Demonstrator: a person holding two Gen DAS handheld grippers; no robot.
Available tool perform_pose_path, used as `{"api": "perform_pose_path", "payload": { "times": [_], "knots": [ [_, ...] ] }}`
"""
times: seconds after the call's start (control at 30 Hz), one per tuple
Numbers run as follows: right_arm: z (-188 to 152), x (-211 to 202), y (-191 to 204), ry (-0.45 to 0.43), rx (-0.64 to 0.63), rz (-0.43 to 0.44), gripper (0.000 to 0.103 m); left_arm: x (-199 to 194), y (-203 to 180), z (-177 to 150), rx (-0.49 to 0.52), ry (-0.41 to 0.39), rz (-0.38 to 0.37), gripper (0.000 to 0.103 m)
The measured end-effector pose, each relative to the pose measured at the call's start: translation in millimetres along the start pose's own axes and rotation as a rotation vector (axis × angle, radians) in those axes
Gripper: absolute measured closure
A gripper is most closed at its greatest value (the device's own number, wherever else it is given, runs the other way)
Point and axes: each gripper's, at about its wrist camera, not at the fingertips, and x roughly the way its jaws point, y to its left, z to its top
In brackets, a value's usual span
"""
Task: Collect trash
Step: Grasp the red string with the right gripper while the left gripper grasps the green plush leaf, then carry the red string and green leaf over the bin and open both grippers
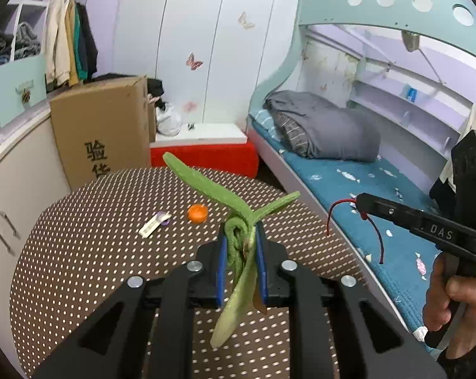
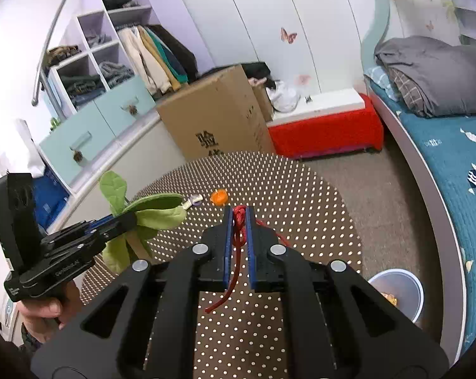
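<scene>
Green felt leaves (image 1: 238,237) sit clamped in left claw (image 1: 240,237) above dotted desk (image 1: 80,252). Right claw (image 2: 240,230) grips red cord (image 2: 238,237). Orange cap (image 1: 197,213), white wrapper (image 1: 152,224) lie on desk.

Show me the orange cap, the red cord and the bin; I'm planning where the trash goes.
orange cap (image 1: 197,213), left wrist view, its top face.
red cord (image 2: 240,221), right wrist view, the knot between the pads.
bin (image 2: 410,309), right wrist view, its outer wall.

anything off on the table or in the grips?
Nothing damaged or spilled. Orange cap and a small wrapper lie loose on the table. Left gripper clamps green leaves; right gripper clamps red string.
</scene>
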Motion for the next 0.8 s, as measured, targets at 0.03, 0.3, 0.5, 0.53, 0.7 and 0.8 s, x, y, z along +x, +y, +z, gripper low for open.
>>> {"api": "perform_pose_path", "payload": {
  "times": [0.03,0.3,0.5,0.53,0.7,0.8],
  "knots": [
    [1.7,-5.1,-0.3,-0.011,-0.001,0.000,0.095,-1.4,-2.9,3.4,0.003,-0.007,-0.003,0.088],
    [17.5,-49.9,-11.1,-0.101,-0.005,-0.042,0.095,-7.2,-43.7,24.5,0.025,-0.056,-0.054,0.088],
    [25.5,-83.3,-35.3,-0.156,0.020,-0.098,0.095,-0.3,-85.2,39.0,0.063,-0.066,-0.114,0.088],
    [26.4,-87.6,-39.7,-0.163,0.026,-0.106,0.095,1.3,-90.4,40.9,0.066,-0.065,-0.127,0.088],
    [30.9,-107.4,-70.2,-0.196,0.066,-0.164,0.095,19.5,-128.4,52.9,0.088,-0.042,-0.195,0.088],
    [29.7,-115.5,-94.4,-0.204,0.104,-0.215,0.095,39.1,-152.9,55.9,0.104,-0.003,-0.228,0.088]
  ]
}}
